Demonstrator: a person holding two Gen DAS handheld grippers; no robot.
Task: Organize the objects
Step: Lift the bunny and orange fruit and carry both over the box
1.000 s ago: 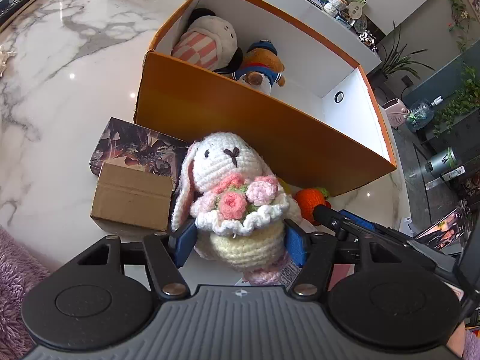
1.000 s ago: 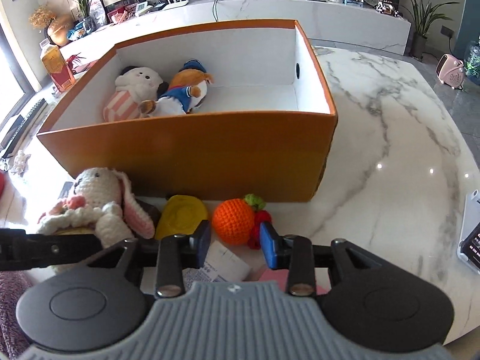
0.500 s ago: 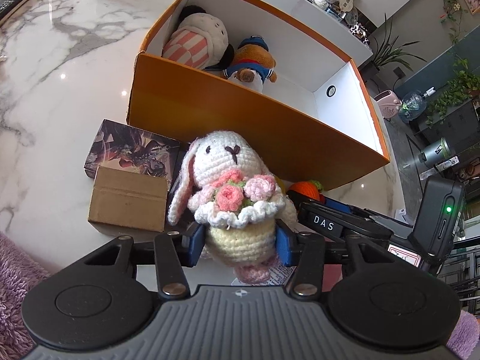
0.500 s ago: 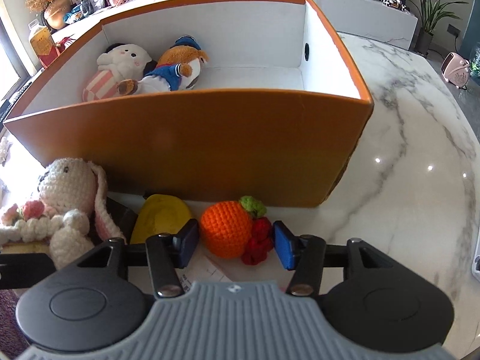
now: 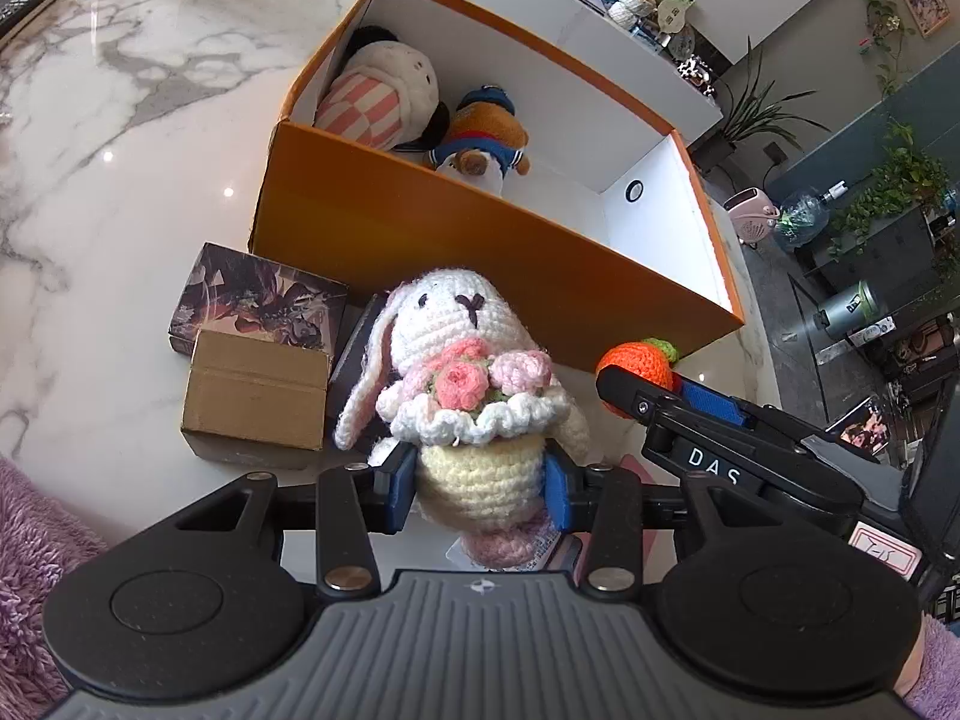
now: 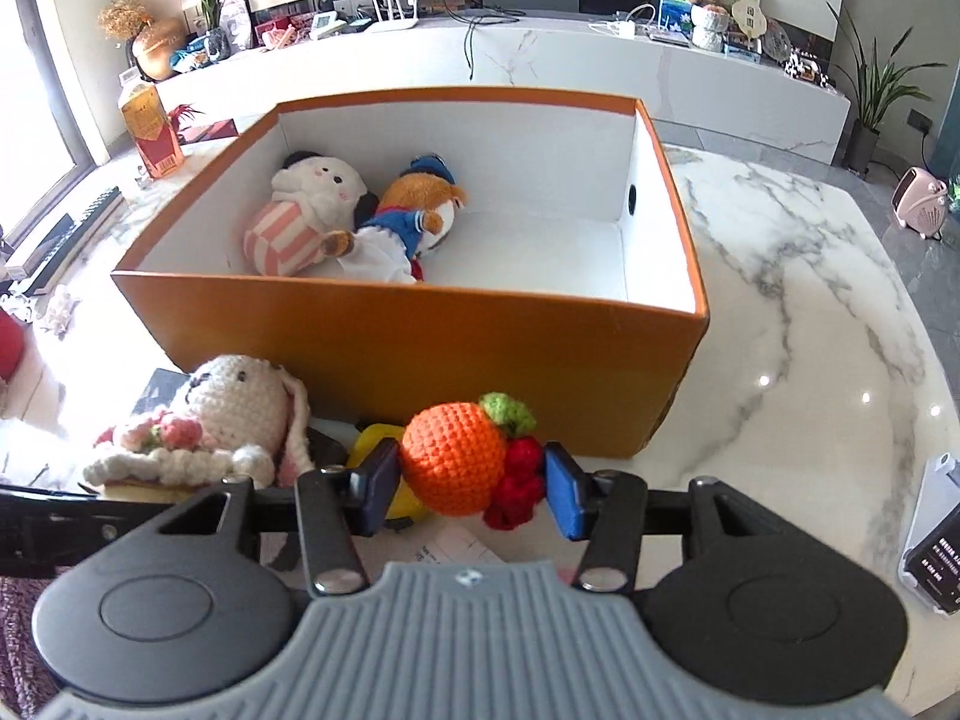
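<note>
My left gripper (image 5: 479, 483) is shut on a white crochet bunny (image 5: 462, 372) holding pink flowers, lifted in front of the orange box (image 5: 456, 252). My right gripper (image 6: 471, 489) is shut on a crochet orange (image 6: 456, 459) with a green leaf and red berries, raised near the box's front wall (image 6: 420, 354). The bunny also shows in the right wrist view (image 6: 234, 414), the orange in the left wrist view (image 5: 639, 360). Inside the box lie a white plush in a striped dress (image 6: 306, 210) and a brown plush in blue (image 6: 414, 216).
A small cardboard box (image 5: 255, 396) and a dark printed box (image 5: 258, 306) sit left of the bunny on the marble table (image 6: 810, 324). A yellow item (image 6: 384, 444) and paper slip (image 6: 450, 552) lie below my right gripper. A phone-like device (image 6: 936, 540) lies at the right edge.
Both grippers closed on their toys and lifted them. The right gripper rose with the orange, and the box interior now shows from higher up.
</note>
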